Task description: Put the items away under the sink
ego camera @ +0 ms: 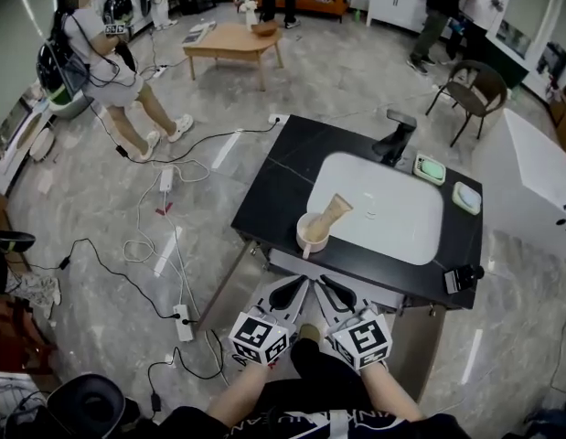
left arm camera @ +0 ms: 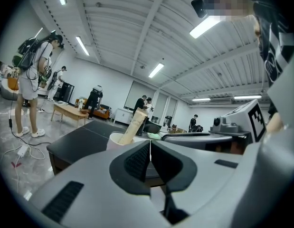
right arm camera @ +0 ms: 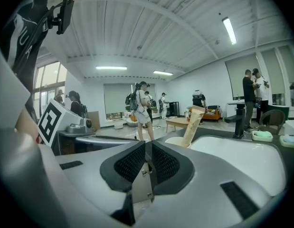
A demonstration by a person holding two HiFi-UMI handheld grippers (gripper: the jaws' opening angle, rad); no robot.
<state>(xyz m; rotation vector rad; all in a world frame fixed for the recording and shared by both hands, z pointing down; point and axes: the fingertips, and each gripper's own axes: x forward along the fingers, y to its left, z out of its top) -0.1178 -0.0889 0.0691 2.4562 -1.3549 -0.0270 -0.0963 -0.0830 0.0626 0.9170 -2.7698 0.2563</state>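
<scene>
A black counter [ego camera: 281, 183] carries a white sink [ego camera: 392, 222]. At the sink's left rim stands a pale cup [ego camera: 312, 234] with a tan paper roll [ego camera: 335, 212] leaning out of it; the roll [left arm camera: 136, 122] also shows in the left gripper view, and both cup [right arm camera: 175, 140] and roll [right arm camera: 193, 125] in the right gripper view. My two grippers sit side by side at the grey cabinet front [ego camera: 401, 291] under the counter's near edge. The left gripper [ego camera: 299, 286] [left arm camera: 150, 148] is shut on a thin pale door edge. The right gripper [ego camera: 327, 285] [right arm camera: 147, 152] is shut on a grey door edge with a small metal catch.
A black faucet [ego camera: 398, 135] stands behind the sink, with two soap dishes [ego camera: 429, 168] [ego camera: 466, 197] to the right. A small black object [ego camera: 461, 277] lies at the counter's near right corner. Cables and a power strip [ego camera: 182, 323] lie on the floor at left. People stand farther off.
</scene>
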